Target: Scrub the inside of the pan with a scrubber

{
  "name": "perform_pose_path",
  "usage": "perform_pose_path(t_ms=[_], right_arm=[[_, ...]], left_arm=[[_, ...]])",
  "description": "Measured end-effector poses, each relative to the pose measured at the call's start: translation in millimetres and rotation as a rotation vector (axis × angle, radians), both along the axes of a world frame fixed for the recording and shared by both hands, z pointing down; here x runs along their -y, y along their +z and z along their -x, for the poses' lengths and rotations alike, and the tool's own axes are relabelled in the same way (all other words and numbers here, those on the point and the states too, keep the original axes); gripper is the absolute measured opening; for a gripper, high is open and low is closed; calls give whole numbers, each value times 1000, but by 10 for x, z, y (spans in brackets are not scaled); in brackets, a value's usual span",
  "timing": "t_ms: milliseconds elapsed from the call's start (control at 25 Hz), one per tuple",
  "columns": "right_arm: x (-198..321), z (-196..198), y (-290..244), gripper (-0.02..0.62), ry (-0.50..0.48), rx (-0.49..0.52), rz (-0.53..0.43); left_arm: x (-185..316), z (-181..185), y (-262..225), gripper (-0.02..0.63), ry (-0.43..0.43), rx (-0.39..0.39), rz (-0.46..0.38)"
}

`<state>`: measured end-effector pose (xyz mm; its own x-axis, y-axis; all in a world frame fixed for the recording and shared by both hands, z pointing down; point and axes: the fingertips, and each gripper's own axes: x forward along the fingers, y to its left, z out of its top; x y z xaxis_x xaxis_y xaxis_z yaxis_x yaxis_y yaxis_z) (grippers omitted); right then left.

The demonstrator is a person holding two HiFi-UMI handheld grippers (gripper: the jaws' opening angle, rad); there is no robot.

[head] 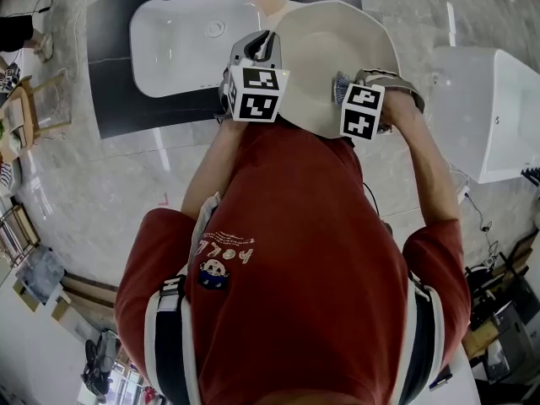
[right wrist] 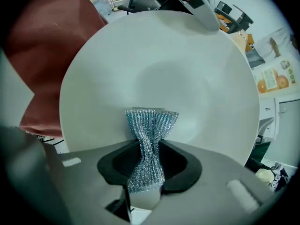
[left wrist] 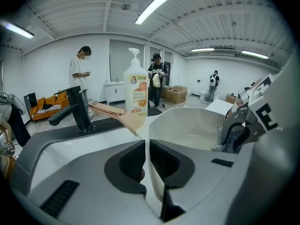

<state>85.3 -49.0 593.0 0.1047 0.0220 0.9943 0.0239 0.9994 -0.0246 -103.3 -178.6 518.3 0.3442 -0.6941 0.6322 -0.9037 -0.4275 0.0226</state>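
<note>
A white sink basin (head: 190, 45) sits in a dark surface (head: 114, 99), with a black faucet (left wrist: 77, 109) and a pump soap bottle (left wrist: 136, 92) nearby, while a person in a white shirt (left wrist: 79, 71) stands beside an orange sofa (left wrist: 47, 104).

You're standing on a pale marbled floor (head: 101, 184). Ahead of you there's a white sink basin (head: 181, 45) set in a dark tabletop (head: 110, 83), with a black faucet (left wrist: 77, 109) and a pump bottle (left wrist: 135, 90) at its edge. White unit (head: 494, 116) to your right. Walls are white, and the ribbed ceiling (left wrist: 93, 13) has lit tube lights (left wrist: 151, 8). Orange sofa (left wrist: 47, 108) far left, white cabinet (left wrist: 114, 92) on the back wall, cardboard boxes (left wrist: 176, 93) further right. Across the room: a person in white (left wrist: 78, 71), one in black (left wrist: 156, 76), one far off (left wrist: 214, 81).
</note>
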Motion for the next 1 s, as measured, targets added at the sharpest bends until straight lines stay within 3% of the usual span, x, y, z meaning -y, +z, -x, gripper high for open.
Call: perform_pose_path(t_ms=[400, 1000], right_arm=[[451, -125, 40, 140, 110, 0, -204], [1213, -109, 5, 140, 423, 55, -555]], left_arm=[[-12, -12, 25, 38, 4, 2, -3], [-85, 19, 86, 57, -6, 3, 7]])
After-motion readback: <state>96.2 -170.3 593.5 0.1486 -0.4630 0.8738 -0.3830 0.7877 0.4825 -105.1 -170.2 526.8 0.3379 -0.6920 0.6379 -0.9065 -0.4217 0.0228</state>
